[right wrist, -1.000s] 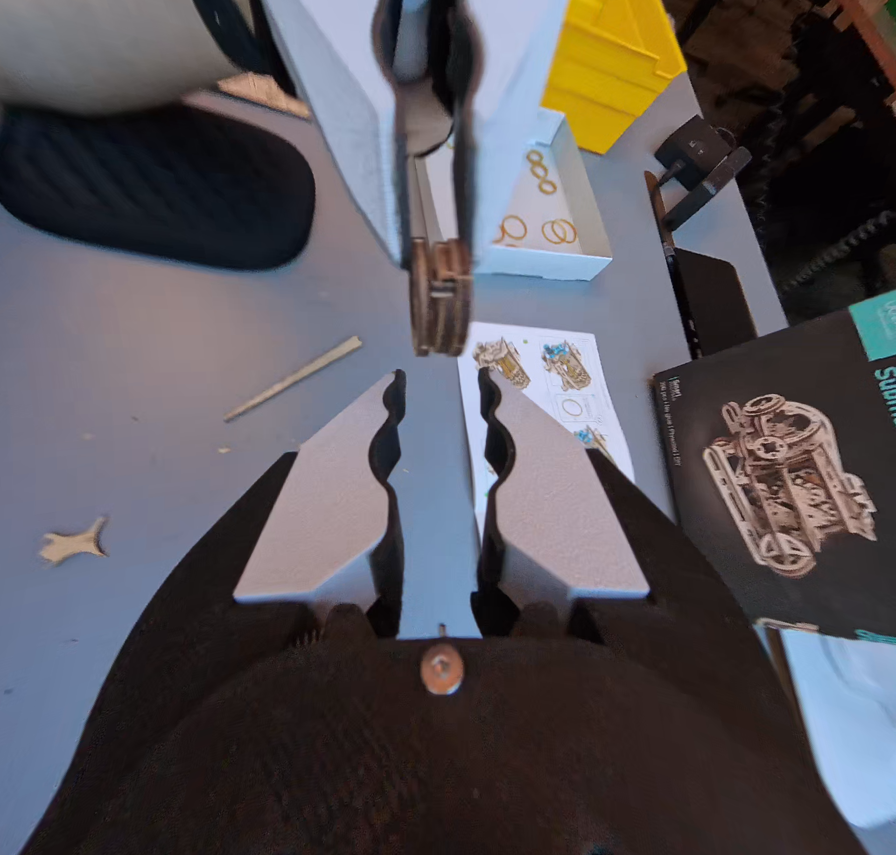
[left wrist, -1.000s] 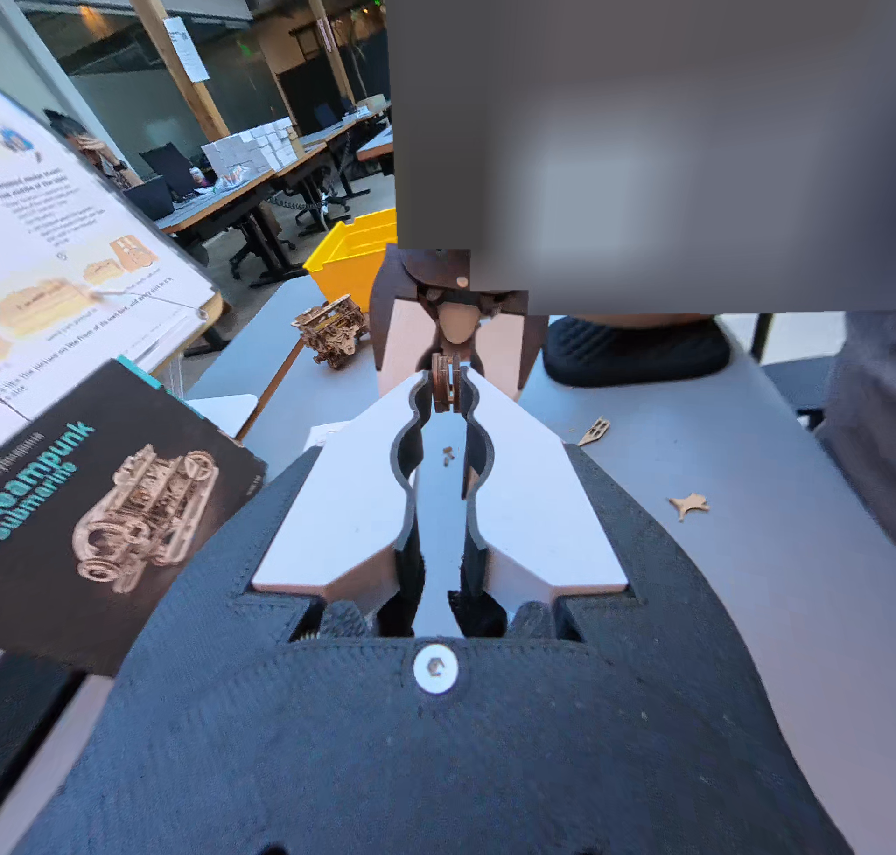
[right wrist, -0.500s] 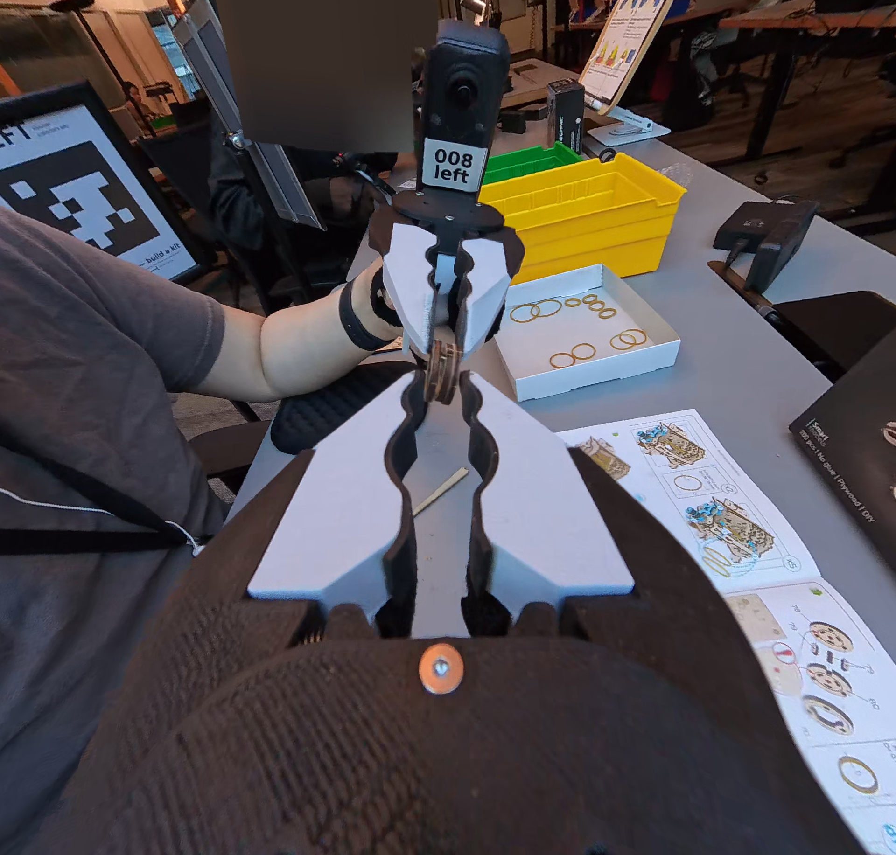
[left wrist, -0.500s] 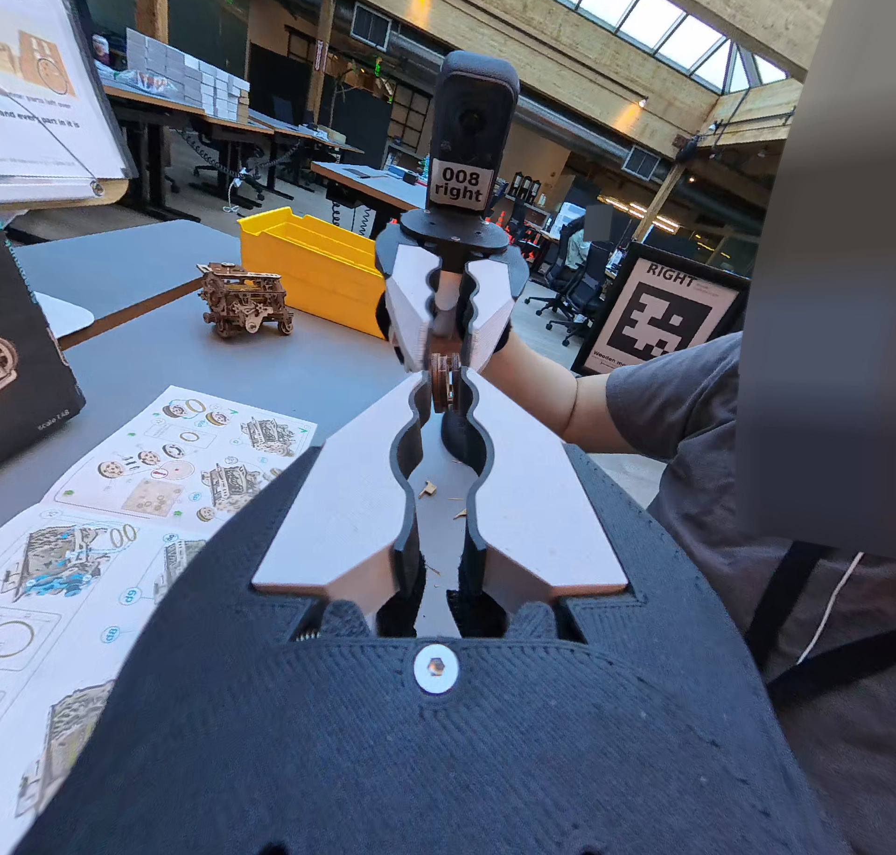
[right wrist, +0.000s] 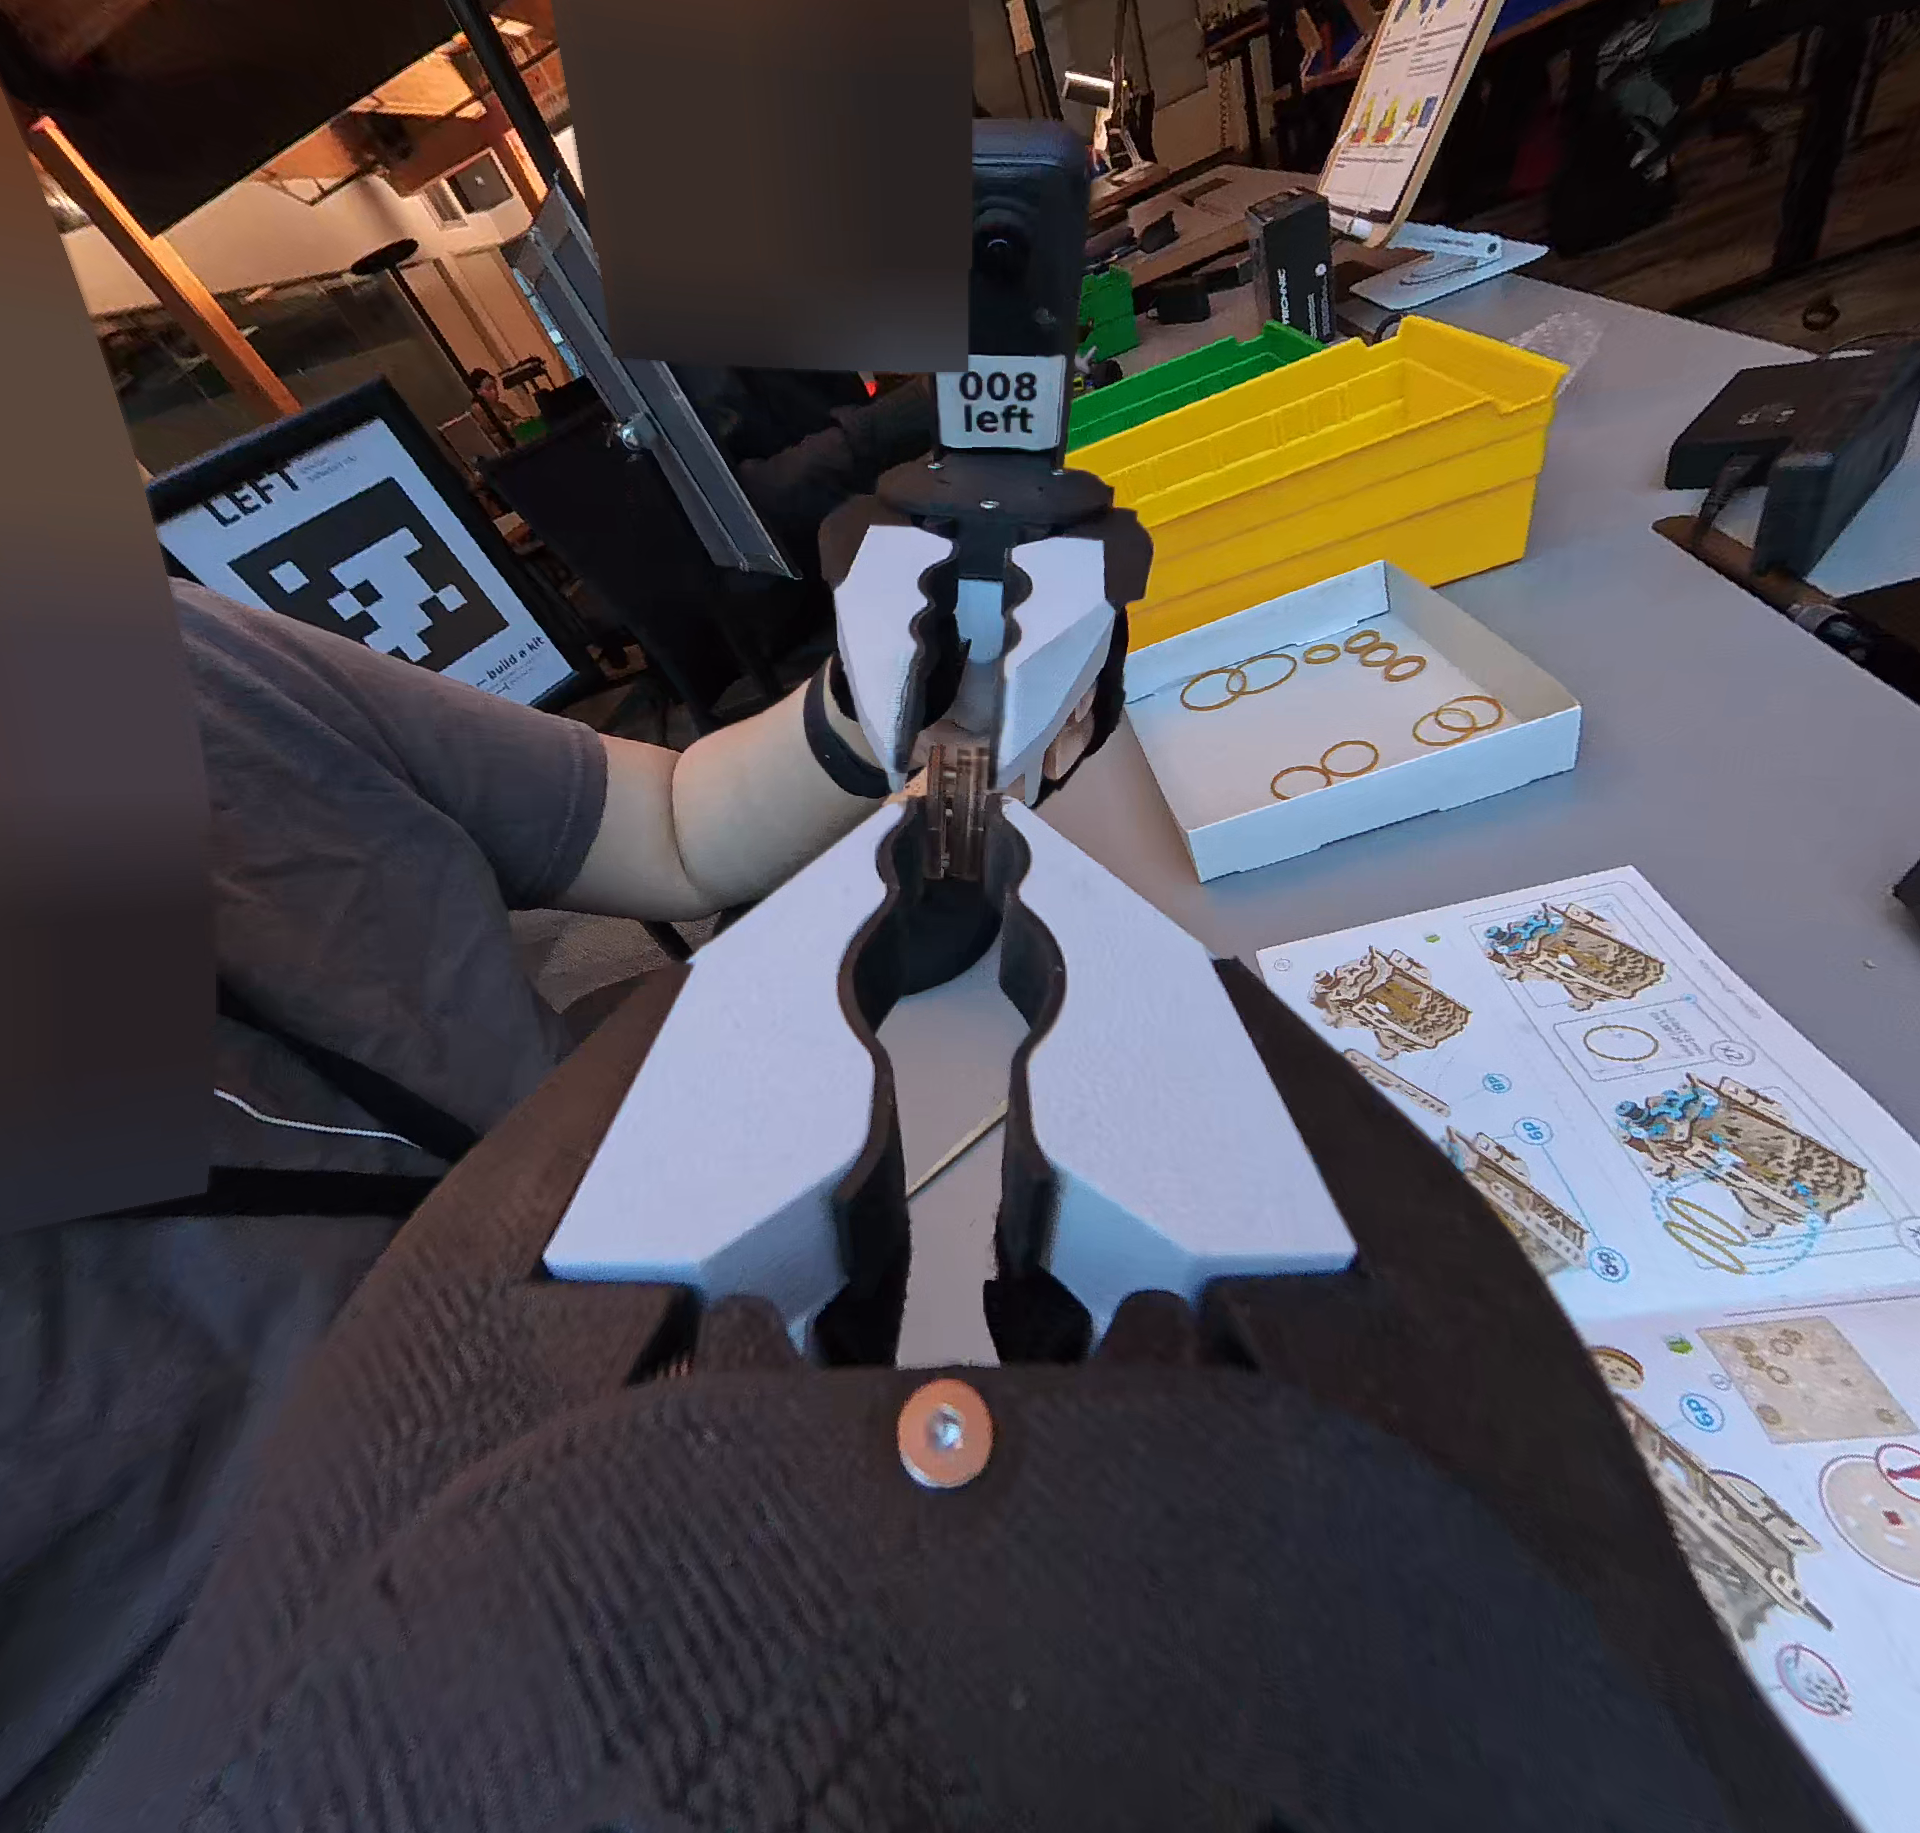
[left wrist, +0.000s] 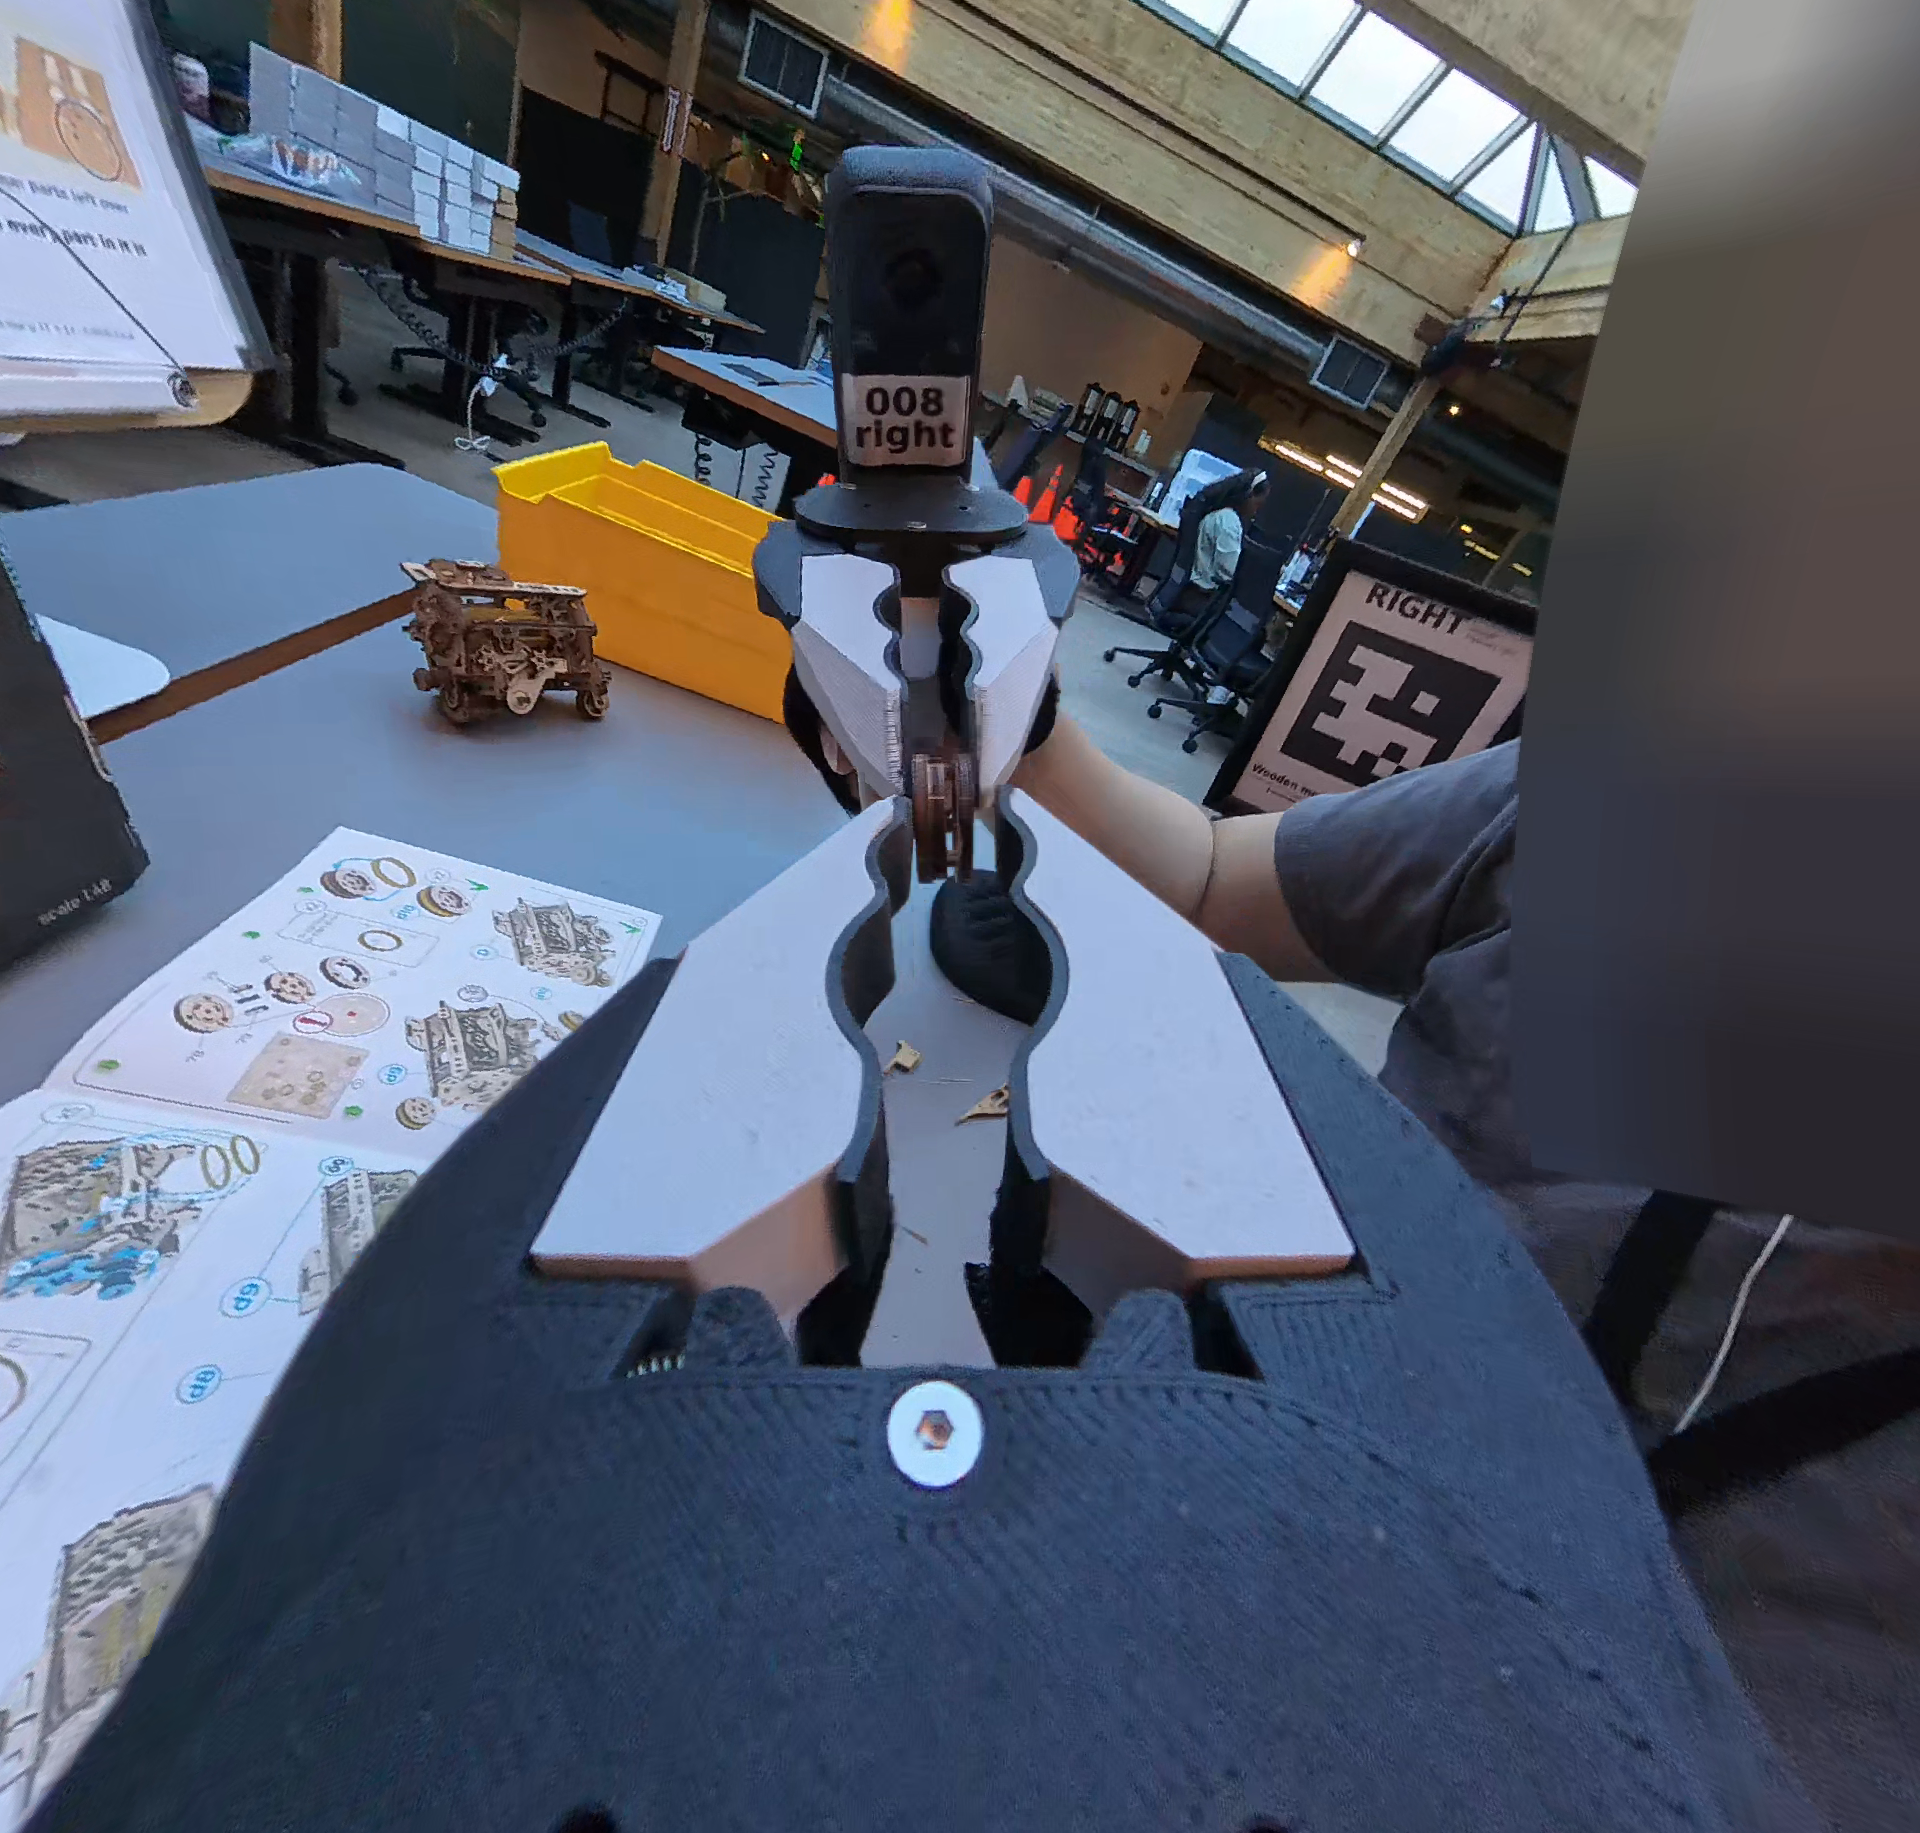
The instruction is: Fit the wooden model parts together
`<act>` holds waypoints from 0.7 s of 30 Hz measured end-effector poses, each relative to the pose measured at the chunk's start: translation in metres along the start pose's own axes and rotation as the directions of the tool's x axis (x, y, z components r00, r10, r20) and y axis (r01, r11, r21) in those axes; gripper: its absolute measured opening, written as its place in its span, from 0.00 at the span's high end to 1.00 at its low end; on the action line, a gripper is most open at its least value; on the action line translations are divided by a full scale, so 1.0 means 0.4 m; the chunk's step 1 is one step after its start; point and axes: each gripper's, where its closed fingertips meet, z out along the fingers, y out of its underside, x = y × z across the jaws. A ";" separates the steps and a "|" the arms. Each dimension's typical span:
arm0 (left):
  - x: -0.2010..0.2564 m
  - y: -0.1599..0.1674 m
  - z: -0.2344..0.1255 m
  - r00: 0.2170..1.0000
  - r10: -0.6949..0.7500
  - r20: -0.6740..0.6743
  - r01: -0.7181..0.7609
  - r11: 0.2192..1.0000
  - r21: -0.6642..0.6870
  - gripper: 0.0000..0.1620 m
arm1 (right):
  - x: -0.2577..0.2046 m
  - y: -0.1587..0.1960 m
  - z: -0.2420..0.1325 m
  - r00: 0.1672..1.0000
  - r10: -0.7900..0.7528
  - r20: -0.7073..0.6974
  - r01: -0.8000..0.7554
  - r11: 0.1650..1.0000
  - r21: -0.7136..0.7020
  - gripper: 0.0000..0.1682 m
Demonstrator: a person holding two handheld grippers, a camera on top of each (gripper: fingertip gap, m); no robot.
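Observation:
A small stack of wooden discs (left wrist: 941, 819) is held in the air between my two grippers, which face each other tip to tip. My left gripper (left wrist: 945, 815) is shut on its near edge. My right gripper (right wrist: 954, 819) is shut on the same part (right wrist: 956, 815) from the opposite side. The right gripper (left wrist: 935, 749) also shows in the left wrist view, just beyond the part. The left gripper (right wrist: 951, 760) shows in the right wrist view in the same way. The part is slightly blurred.
A finished wooden model (left wrist: 499, 651) and a yellow bin (left wrist: 644, 557) stand on the grey table. An instruction sheet (right wrist: 1558, 1056) lies below, next to a white tray (right wrist: 1538, 734) of rubber bands. Wooden scraps (left wrist: 902, 1058) lie under the grippers. A person's arm reaches in. The tips of both grippers are at nearly the same place.
Both grippers have tilted up from pointing down at the table to level, facing each other. The right gripper, open a second ago, has closed around the part the left holds.

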 end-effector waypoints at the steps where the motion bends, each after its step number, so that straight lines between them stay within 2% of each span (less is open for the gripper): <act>1: 0.005 -0.001 0.001 1.000 0.028 0.002 -0.028 1.000 -0.004 0.90 | -0.002 -0.002 -0.001 1.000 -0.015 -0.005 0.015 1.000 0.000 0.95; 4: 0.022 -0.006 0.005 0.993 0.120 0.005 -0.120 0.993 -0.003 0.87 | -0.011 -0.009 -0.003 0.996 -0.087 -0.012 0.087 0.996 0.006 0.94; 7: 0.038 -0.023 0.006 0.960 0.276 0.054 -0.277 0.961 0.013 0.87 | -0.028 -0.010 0.000 0.973 -0.227 -0.046 0.227 0.974 -0.019 0.95; 9: 0.057 -0.027 0.004 0.904 0.419 0.087 -0.419 0.908 -0.013 0.89 | -0.042 -0.011 0.004 0.936 -0.344 -0.077 0.341 0.939 -0.048 0.94; 11: 0.069 -0.012 0.004 0.815 0.570 0.108 -0.561 0.822 -0.101 0.89 | -0.056 -0.022 0.005 0.887 -0.447 -0.121 0.442 0.895 -0.061 0.94; 13: 0.070 -0.013 0.002 0.734 0.662 0.151 -0.641 0.749 -0.169 0.89 | -0.077 -0.022 0.008 0.843 -0.523 -0.124 0.516 0.852 -0.088 0.94; 16: 0.093 -0.011 0.006 0.694 0.708 0.132 -0.683 0.705 -0.191 0.90 | -0.097 -0.021 0.012 0.788 -0.603 -0.125 0.592 0.798 -0.113 0.94; 18: 0.101 -0.002 0.010 0.683 0.722 0.109 -0.696 0.689 -0.203 0.94 | -0.105 -0.016 0.015 0.759 -0.640 -0.121 0.627 0.768 -0.130 0.94; 21: 0.104 0.001 0.011 0.656 0.748 0.103 -0.718 0.660 -0.220 0.94 | -0.109 -0.014 0.015 0.737 -0.664 -0.123 0.648 0.747 -0.149 0.94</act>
